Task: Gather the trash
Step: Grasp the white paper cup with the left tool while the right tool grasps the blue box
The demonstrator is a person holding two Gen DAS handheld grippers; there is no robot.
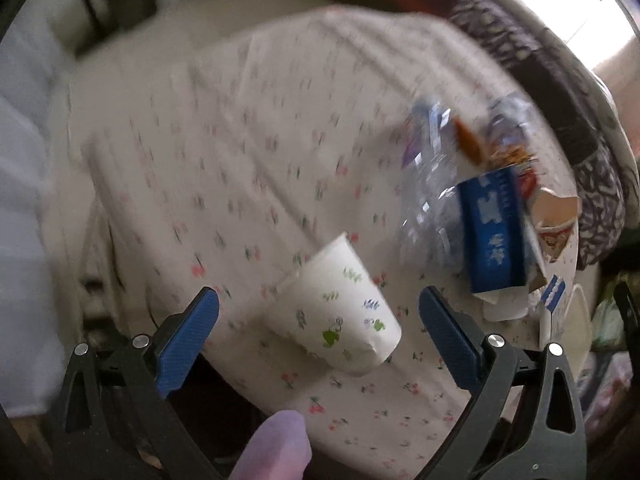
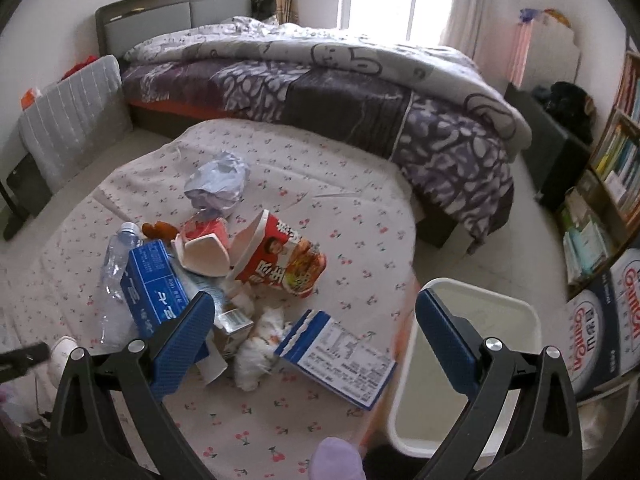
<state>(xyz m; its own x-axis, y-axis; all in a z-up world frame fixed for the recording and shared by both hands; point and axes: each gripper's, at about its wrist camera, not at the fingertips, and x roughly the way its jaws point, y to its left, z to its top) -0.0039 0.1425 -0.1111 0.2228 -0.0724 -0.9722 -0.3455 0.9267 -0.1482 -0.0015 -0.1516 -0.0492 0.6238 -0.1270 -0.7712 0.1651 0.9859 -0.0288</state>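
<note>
A white paper cup (image 1: 340, 312) with leaf prints lies on its side on the cherry-print cloth (image 1: 240, 160), between the fingers of my open left gripper (image 1: 318, 316), untouched. A pile of trash sits to its right: a clear plastic bottle (image 1: 428, 184) and a blue carton (image 1: 494, 232). In the right wrist view the pile shows a crumpled paper ball (image 2: 218, 178), a red noodle cup (image 2: 280, 260), the bottle (image 2: 114, 264), the blue carton (image 2: 154, 288), white tissues (image 2: 256, 344) and a flat blue-and-white box (image 2: 340, 356). My right gripper (image 2: 314, 320) is open and empty above them.
A white bin (image 2: 468, 356) stands at the cloth's right edge, under my right finger. A bed (image 2: 340, 92) with a purple quilt lies behind. A bookshelf (image 2: 612, 168) and boxes (image 2: 600, 320) stand at the right. A grey cushion (image 2: 72, 116) leans at the left.
</note>
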